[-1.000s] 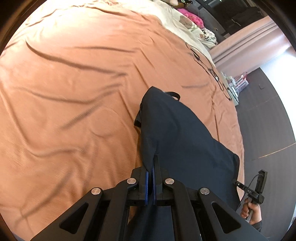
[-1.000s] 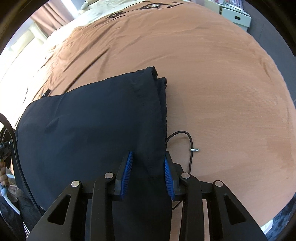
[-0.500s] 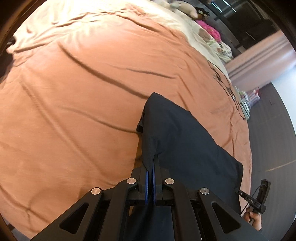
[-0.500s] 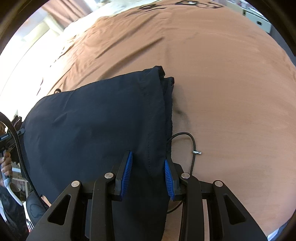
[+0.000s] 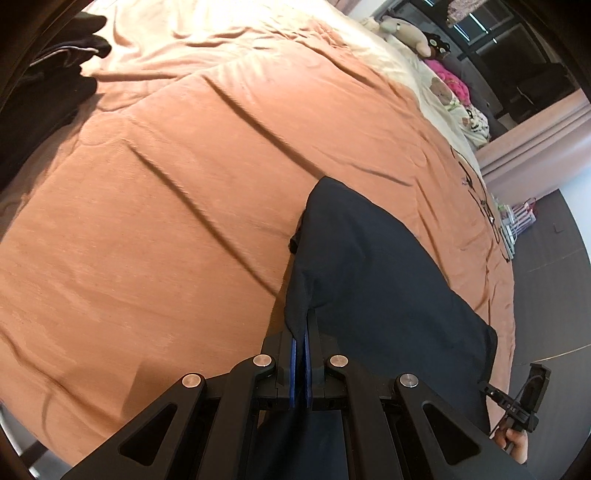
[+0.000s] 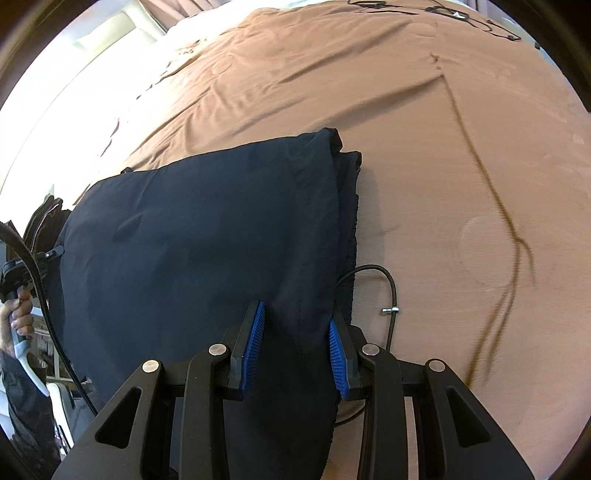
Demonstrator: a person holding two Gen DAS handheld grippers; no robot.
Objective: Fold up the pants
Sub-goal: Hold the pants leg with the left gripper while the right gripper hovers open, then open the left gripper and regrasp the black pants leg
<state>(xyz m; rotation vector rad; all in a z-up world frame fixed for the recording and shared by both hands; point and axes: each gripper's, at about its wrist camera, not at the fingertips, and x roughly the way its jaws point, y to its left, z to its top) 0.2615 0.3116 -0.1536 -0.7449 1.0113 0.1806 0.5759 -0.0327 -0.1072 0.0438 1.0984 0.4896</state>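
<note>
- Left wrist view: the left hand-held gripper (image 5: 303, 354) has its blue pads pressed together on a fold of the dark navy pants (image 5: 373, 280); fabric rises out from between the pads.
- The pants lie on the bed, on an orange-brown cover (image 5: 166, 206), and run from the left hand-held gripper away to a blunt far end near the middle of the frame.
- At lower right of this view a hand (image 5: 515, 443) holds the other black tool beside the edge of the pants.
- A cream sheet (image 5: 229, 33) covers the far part of the bed; a plush toy (image 5: 404, 27) and a pink item (image 5: 448, 79) lie on it. Dark clothing (image 5: 48, 77) sits at the upper left.
- Right wrist view: the right hand-held gripper (image 6: 295, 347) has its pads spread apart, one on each side of a lengthwise fold of the pants (image 6: 207, 236). Whether the pads touch the cloth cannot be told.
- The pants appear folded, with a second layer showing along their right edge.
- A black cord (image 6: 388, 280) with a small metal tip loops out from under the right edge of the pants onto the cover (image 6: 461, 155).
- At left of this view a hand (image 6: 18, 314) grips the left tool's handle.
</note>
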